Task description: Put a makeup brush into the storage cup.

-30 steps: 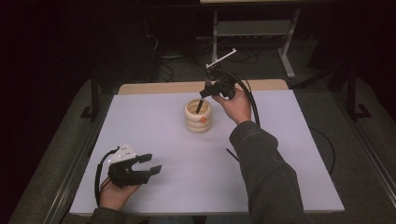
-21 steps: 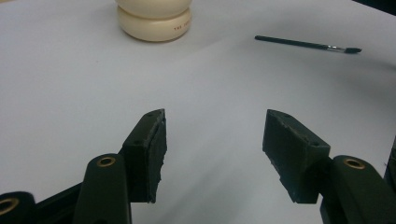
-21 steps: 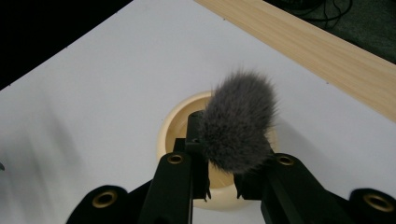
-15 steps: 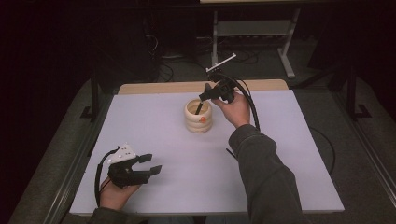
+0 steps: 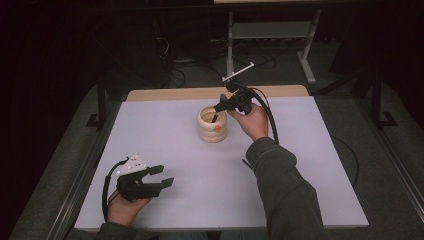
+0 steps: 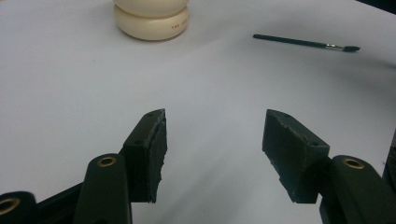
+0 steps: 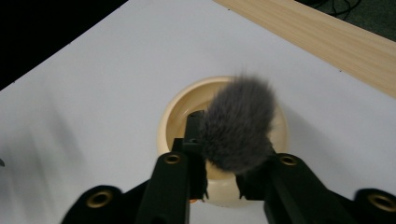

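Left tool point(image 5: 155, 176) rests gaping, palm-up; right tool point(image 5: 219, 107) apparently clamped, jaws just easing.

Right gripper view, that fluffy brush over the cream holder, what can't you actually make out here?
- Brush handle: right gripper view, hidden beneath the grey brush head.
- Holder's inside: brush head and right claw cover it.
- Whether the pads press on the brush: hidden by bristles.
- Holder's top: left gripper view, cut off by the top edge.
- Holder's printed lettering: too small.

In the right gripper view, the fluffy brush head point(image 7: 238, 126) at centre hid the cream holder's point(image 7: 170, 116) inside. At the left gripper view's top edge, that holder was cut off.
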### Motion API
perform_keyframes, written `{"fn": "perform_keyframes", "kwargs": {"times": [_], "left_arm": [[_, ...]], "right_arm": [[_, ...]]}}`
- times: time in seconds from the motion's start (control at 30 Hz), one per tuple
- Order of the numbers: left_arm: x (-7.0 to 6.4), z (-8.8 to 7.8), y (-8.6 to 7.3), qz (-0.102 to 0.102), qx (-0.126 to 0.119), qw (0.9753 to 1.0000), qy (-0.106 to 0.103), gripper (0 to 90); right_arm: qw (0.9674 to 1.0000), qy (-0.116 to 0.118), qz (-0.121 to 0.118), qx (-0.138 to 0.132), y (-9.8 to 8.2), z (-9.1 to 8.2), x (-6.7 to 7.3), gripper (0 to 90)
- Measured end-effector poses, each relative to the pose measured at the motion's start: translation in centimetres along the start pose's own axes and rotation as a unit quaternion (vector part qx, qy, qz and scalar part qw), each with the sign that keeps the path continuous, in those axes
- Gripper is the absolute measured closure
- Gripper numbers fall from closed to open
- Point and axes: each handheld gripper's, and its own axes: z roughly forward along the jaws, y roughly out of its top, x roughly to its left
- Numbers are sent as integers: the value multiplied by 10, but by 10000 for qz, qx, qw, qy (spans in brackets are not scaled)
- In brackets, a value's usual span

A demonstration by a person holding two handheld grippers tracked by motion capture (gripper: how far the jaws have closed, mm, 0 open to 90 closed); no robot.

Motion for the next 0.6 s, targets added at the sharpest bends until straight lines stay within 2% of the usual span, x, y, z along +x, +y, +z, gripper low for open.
{"fn": "perform_keyframes", "kwargs": {"times": [0.07, 0.23, 0.27, 0.3, 0.37, 0.5, 0.53, 0.6], "left_arm": [[-1, 1, 0, -46, -38, 10000, -2, 398], [0, 1, 0, -49, -39, 10000, -2, 397], [0, 2, 0, -43, -33, 10000, -3, 397], [0, 1, 0, 7, 8, 10000, -1, 397], [0, 3, 0, -23, -18, 10000, -15, 396], [-1, 4, 0, -41, -24, 10000, -27, 396], [0, 3, 0, -63, -27, 10000, -25, 395], [1, 4, 0, -64, -57, 10000, -31, 395]], "right_arm": [[9999, 60, 138, -35, -5, 1, -1, 683], [9996, 102, 225, -128, -13, -1, -4, 572], [9996, 103, 169, -175, -15, -1, -5, 555], [9995, 71, 219, -196, -16, -2, -4, 543], [9995, 118, 193, -201, -18, -5, -4, 501], [9995, 136, 112, -259, -19, -9, -1, 479], [9994, 168, 178, -252, -19, -11, 0, 473], [9995, 154, 93, -268, -20, -13, 0, 460]]}}
